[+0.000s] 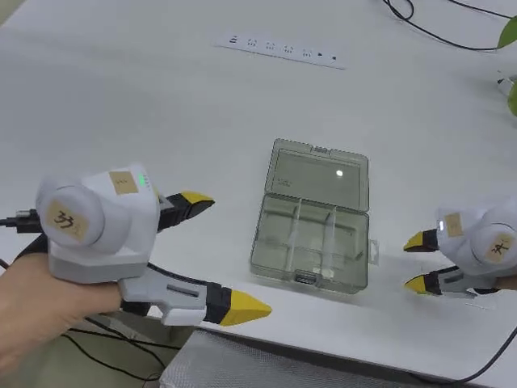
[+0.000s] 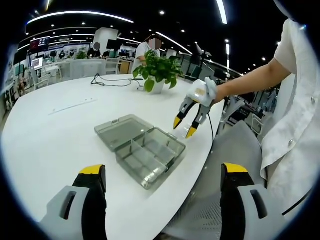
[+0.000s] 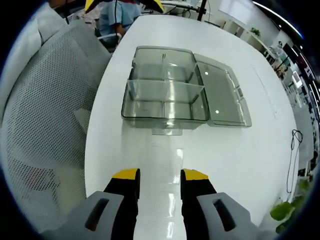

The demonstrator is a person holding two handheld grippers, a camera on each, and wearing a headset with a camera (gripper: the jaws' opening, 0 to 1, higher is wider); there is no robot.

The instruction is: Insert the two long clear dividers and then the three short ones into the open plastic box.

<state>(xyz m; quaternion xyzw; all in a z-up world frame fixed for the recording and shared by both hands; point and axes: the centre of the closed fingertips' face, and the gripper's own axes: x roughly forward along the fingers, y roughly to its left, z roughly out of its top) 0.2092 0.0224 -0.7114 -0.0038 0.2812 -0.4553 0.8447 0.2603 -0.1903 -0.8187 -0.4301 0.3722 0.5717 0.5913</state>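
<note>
On glossy table [image 1: 161, 97], clear rectangular box [image 1: 311, 230]

The box [image 1: 311, 242] sits on the table [image 1: 121, 97] ahead of me, near its front edge, with its lid [image 1: 319, 174] laid open behind it. Dividers [image 1: 296, 230] stand inside the box. My left gripper [image 1: 230, 252] is to its left and my right gripper [image 1: 414, 262] to its right, both apart from it. A power strip [image 1: 279, 50] lies well behind. A plant [image 1: 509, 32] stands far right. A chair [image 1: 242, 368] is below the front edge.
</note>
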